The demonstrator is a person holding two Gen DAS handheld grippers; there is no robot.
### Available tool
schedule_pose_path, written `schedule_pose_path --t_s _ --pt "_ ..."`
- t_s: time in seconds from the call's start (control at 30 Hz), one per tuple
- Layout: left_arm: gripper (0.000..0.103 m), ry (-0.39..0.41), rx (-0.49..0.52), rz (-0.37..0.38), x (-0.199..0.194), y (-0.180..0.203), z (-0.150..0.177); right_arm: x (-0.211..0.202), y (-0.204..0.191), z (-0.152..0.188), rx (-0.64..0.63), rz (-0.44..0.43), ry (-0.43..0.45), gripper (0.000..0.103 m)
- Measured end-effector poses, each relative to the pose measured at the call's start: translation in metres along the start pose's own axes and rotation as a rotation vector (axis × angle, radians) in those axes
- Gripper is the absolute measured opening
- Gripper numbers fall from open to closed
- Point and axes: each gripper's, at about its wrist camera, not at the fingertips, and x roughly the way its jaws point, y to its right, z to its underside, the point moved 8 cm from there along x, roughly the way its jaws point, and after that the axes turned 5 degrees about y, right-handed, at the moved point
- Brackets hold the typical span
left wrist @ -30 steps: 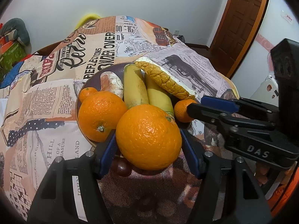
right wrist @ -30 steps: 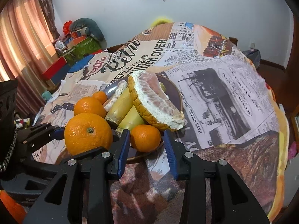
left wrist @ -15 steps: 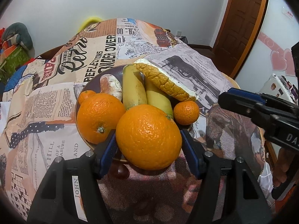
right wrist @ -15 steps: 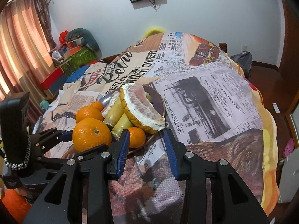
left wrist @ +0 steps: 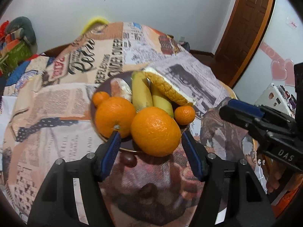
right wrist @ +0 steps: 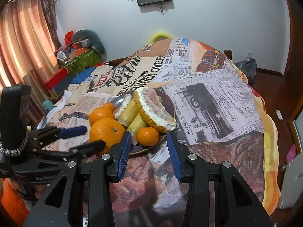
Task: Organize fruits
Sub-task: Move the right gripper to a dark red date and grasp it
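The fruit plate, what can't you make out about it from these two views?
- Plate: the fruit hides most of it in both views.
- Bananas: near ends behind the big orange, left wrist view.
- Far small orange: mostly behind another orange, right wrist view.
- Dark round thing by the plate: too blurred to name.

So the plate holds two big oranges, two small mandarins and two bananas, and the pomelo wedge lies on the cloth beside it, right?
Not quite. The pomelo wedge lies on the plate, propped across the bananas, not on the cloth. The right wrist view shows it. The rest stands.
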Motion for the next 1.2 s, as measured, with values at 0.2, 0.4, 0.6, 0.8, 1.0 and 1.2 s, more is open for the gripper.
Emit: schedule_pose_path --t_s 0.2,0.4,0.6,0.8,1.0,1.2 --pt "0.066 0.063 -0.008 -0.035 -0.036 -0.016 -0.005 -0.011 -0.016 -0.003 -0.022 -0.008 0.030 0.045" --pt "0.066 0.095 -0.025 -0.064 -0.062 -0.035 0.000 -0.015 -0.039 0.006 -0.056 -0.016 0.043 0.055" --pt "0.066 0.086 -0.045 -0.077 -0.071 -0.048 0.013 -0.002 -0.060 0.030 -0.076 -0.045 -0.010 0.055" --pt "0.066 0.057 -0.049 -0.076 -0.070 -0.052 0.034 0.017 -0.071 0.056 -0.079 -0.062 -0.086 0.055" --pt "0.066 0.017 -0.061 -0.098 -0.064 -0.060 0.055 0.036 -0.084 0.075 -0.094 -0.087 -0.152 0.055" --pt "0.066 0.003 -0.069 -0.117 -0.060 -0.066 0.066 0.051 -0.090 0.080 -0.114 -0.096 -0.181 0.051"
